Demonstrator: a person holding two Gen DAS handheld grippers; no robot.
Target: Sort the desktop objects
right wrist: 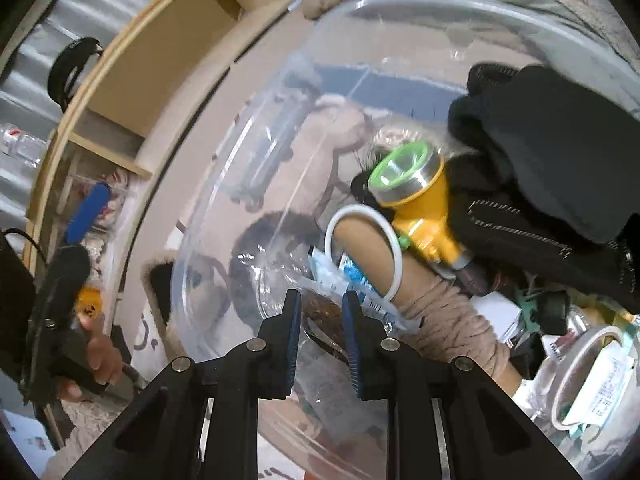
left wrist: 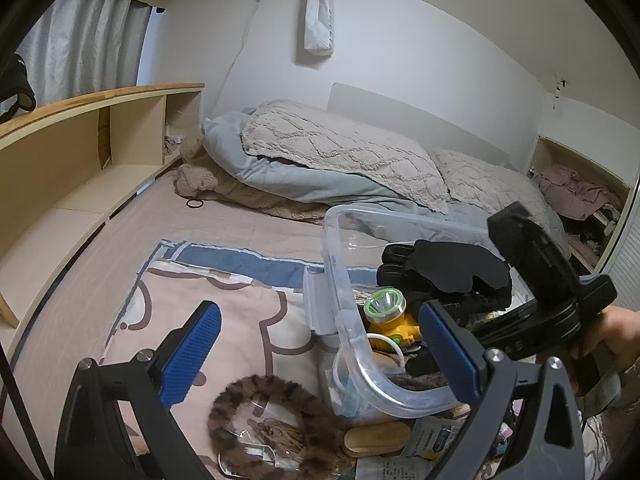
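1. A wide bed with a beige patterned cover carries everything; a rumpled grey-blue quilt lies heaped at its far side, beside a low pale wooden shelf unit.
2. A clear rectangular plastic storage bin sits on the cover, already holding several items.
3. Inside it, a pair of black fabric gloves lies on top, against a yellow headlamp with a green-rimmed lens; a white ring rests just beside the lamp.
4. The left gripper stands wide open, its blue pads astride the bin's near corner and holding nothing.
5. The right gripper points down into the bin with its jaws narrowly apart over a clear bag of brown contents; I cannot tell whether they pinch it.
6. A brown leopard-print furry loop lies outside the bin on the cover, beside a small oval wooden piece.
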